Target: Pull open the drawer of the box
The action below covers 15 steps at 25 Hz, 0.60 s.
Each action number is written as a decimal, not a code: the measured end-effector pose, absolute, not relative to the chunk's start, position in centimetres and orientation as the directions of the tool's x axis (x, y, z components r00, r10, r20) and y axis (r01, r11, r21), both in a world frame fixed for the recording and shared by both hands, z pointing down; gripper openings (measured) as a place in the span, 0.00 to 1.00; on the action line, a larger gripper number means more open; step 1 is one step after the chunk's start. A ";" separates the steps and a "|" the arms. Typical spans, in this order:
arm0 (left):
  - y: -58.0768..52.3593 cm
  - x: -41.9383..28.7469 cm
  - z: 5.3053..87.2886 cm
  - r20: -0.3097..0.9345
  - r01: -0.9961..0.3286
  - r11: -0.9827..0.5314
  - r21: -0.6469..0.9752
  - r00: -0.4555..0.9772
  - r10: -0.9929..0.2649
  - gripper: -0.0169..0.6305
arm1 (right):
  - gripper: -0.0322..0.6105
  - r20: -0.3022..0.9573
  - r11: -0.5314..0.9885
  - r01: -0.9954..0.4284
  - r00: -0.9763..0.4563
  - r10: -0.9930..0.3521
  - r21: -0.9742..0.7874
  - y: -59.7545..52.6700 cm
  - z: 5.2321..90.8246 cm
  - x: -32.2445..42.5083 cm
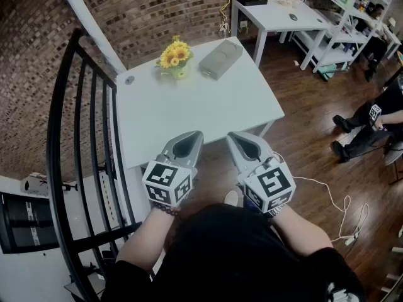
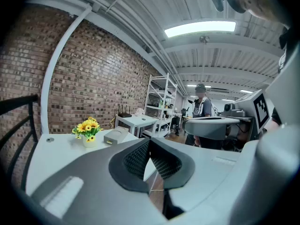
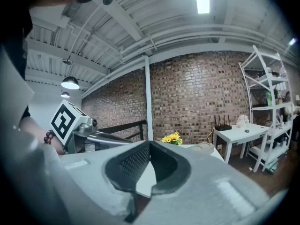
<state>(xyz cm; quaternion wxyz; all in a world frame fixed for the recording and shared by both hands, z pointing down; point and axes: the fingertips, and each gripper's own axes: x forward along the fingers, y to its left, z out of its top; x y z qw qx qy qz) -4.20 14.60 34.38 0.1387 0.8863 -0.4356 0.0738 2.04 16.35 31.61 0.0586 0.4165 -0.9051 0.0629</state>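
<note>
A flat grey box [image 1: 220, 58] lies at the far right of the white table [image 1: 189, 106], next to a pot of yellow flowers [image 1: 175, 56]. It is too small here to make out its drawer. Both grippers hover side by side over the table's near edge, far from the box. My left gripper [image 1: 194, 135] is shut with nothing between its jaws, and so is my right gripper [image 1: 233, 136]. The left gripper view shows the box [image 2: 116, 136] beyond the shut left gripper [image 2: 149, 142]. In the right gripper view the box [image 3: 206, 146] sits past the shut right gripper [image 3: 150, 144].
A black railing [image 1: 82, 137] runs along the table's left side. Behind it is a brick wall. A second white table [image 1: 277, 14] and white shelves [image 1: 352, 17] stand at the back right. A person [image 1: 371, 121] sits at the right, and a white cable [image 1: 334, 200] trails on the wooden floor.
</note>
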 end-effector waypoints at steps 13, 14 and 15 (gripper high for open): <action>8.7 0.8 35.1 0.278 -0.817 -0.553 0.164 0.577 -0.768 0.05 | 0.03 0.167 0.672 -0.737 -0.673 -0.720 -0.071 11.8 32.2 6.9; 8.4 1.0 35.2 0.281 -0.817 -0.554 0.162 0.576 -0.768 0.05 | 0.03 0.169 0.673 -0.736 -0.674 -0.719 -0.070 11.5 32.2 7.1; 8.0 1.1 35.3 0.285 -0.817 -0.554 0.160 0.576 -0.766 0.05 | 0.03 0.171 0.674 -0.735 -0.675 -0.718 -0.070 11.3 32.3 7.2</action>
